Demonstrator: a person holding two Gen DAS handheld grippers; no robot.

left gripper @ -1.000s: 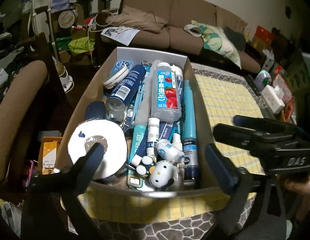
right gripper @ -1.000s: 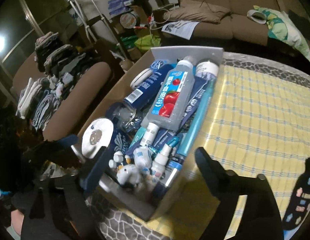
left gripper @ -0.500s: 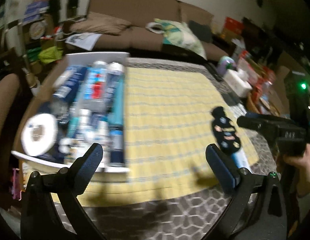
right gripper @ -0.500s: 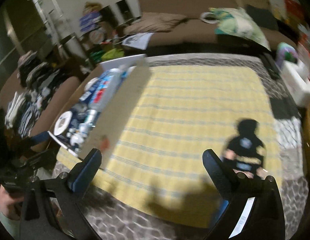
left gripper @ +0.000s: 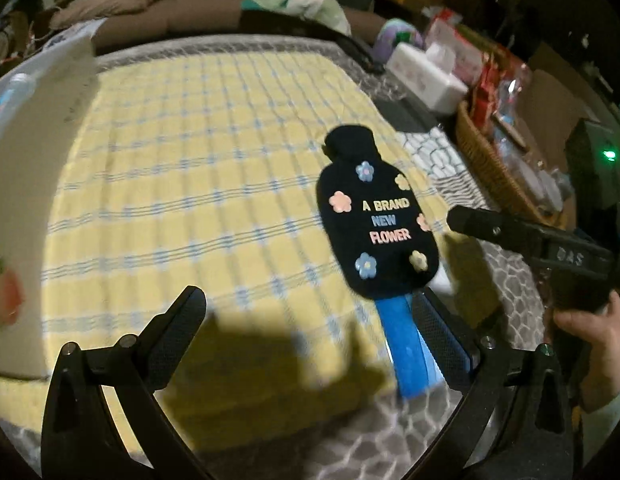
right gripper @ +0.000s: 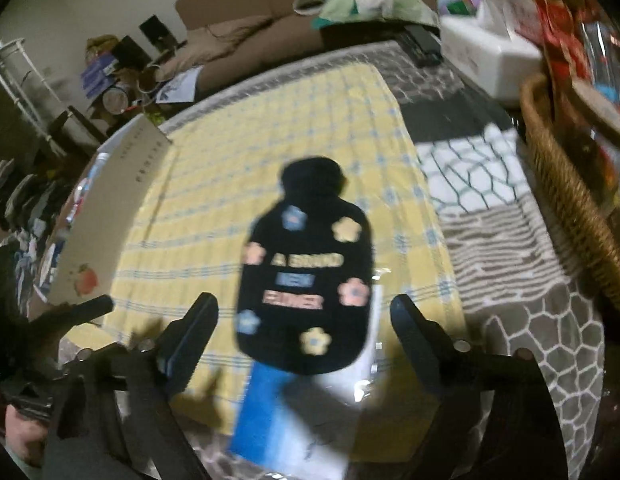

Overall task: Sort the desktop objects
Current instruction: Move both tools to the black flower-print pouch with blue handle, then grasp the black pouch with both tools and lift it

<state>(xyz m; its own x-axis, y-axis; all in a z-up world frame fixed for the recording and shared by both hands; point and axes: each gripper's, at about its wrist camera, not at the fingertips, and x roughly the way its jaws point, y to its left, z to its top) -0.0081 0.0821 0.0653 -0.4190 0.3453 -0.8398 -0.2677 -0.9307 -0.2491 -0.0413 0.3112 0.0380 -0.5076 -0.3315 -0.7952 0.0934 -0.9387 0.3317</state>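
Observation:
A black bottle-shaped pouch (left gripper: 375, 220) with pastel flowers and the words "A BRAND NEW FLOWER" lies on the yellow checked cloth (left gripper: 198, 184). It rests partly on a blue and white packet (left gripper: 407, 352). My left gripper (left gripper: 308, 306) is open, left of and in front of the pouch, its right finger beside the packet. In the right wrist view the pouch (right gripper: 306, 276) and packet (right gripper: 286, 420) sit between the fingers of my right gripper (right gripper: 304, 308). Its jaws are closing and the pads stand clear of the pouch. A hand (left gripper: 589, 332) holds that gripper.
The cardboard box (right gripper: 122, 200) full of bottles stands at the cloth's left edge. A wicker basket (right gripper: 561, 184) of packets and a white tissue box (right gripper: 489, 52) line the right side. A dark remote (right gripper: 421, 44) lies at the back. A sofa stands behind the table.
Both grippers have swung right, away from the box, and come down over the cloth. The black pouch, earlier small at the right edge, now lies close in front of both.

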